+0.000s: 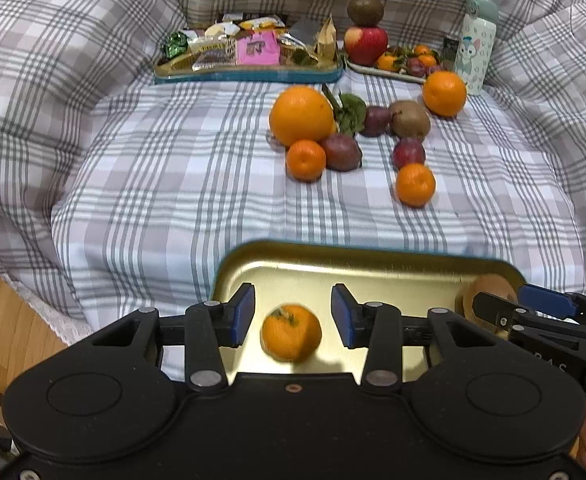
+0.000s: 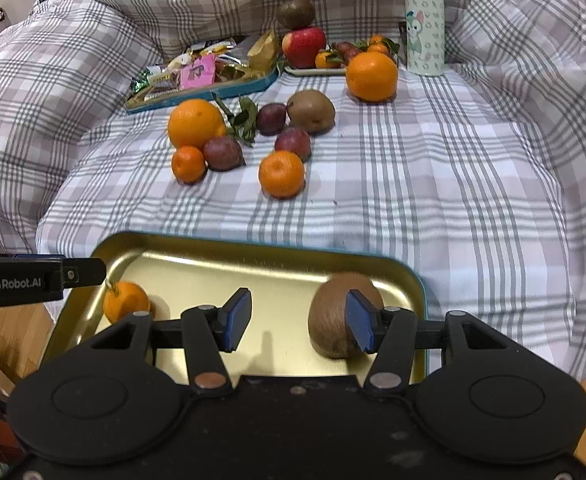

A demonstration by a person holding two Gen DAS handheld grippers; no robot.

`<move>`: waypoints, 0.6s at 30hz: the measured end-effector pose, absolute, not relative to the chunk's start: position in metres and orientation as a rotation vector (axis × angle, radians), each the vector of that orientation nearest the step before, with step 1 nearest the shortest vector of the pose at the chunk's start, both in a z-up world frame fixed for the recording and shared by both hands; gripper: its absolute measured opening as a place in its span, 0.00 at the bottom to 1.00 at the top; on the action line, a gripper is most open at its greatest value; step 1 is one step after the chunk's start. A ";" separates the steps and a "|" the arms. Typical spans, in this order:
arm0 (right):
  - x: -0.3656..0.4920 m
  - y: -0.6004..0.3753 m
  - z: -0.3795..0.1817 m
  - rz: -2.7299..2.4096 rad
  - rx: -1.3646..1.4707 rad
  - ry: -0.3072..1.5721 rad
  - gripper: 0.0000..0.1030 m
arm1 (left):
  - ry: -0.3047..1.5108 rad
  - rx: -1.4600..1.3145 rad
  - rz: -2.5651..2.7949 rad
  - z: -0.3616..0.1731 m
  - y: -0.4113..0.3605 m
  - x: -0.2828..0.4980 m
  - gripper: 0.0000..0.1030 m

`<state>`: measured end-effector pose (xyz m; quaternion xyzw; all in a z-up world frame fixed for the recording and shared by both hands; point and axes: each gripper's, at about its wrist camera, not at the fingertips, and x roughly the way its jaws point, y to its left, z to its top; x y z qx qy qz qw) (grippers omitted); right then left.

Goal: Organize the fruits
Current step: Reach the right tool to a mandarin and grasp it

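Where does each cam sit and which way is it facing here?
Left wrist: on the left gripper, angled down over the gold tray at a mandarin lying between open jaws; right gripper's tip at right edge.
Right wrist: on the right gripper, same downward tilt, kiwi by its right pad; left gripper's finger at left edge.
Shared: tray, mandarin, kiwi, loose fruit on the plaid cloth.

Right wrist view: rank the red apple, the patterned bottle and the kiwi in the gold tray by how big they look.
1. Kiwi in the gold tray, though it lies nearest the camera, so its lead is unsure.
2. Patterned bottle.
3. Red apple.
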<state>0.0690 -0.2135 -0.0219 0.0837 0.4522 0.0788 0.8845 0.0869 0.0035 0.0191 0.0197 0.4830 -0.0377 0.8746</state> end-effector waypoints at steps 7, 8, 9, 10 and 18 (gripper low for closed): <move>0.092 -0.208 -0.022 0.146 0.149 0.936 0.54 | 0.970 0.058 -0.089 0.021 0.003 0.104 0.49; 0.095 -0.208 -0.023 0.146 0.151 0.941 0.54 | 0.964 0.064 -0.090 0.021 0.002 0.107 0.49; 0.099 -0.208 -0.024 0.148 0.154 0.946 0.54 | 0.961 0.067 -0.090 0.021 0.001 0.109 0.49; 0.102 -0.209 -0.026 0.148 0.155 0.950 0.54 | 0.959 0.070 -0.092 0.020 0.001 0.112 0.49; 0.128 -0.207 -0.031 0.133 0.158 0.945 0.54 | 0.942 0.067 -0.092 0.017 0.001 0.134 0.49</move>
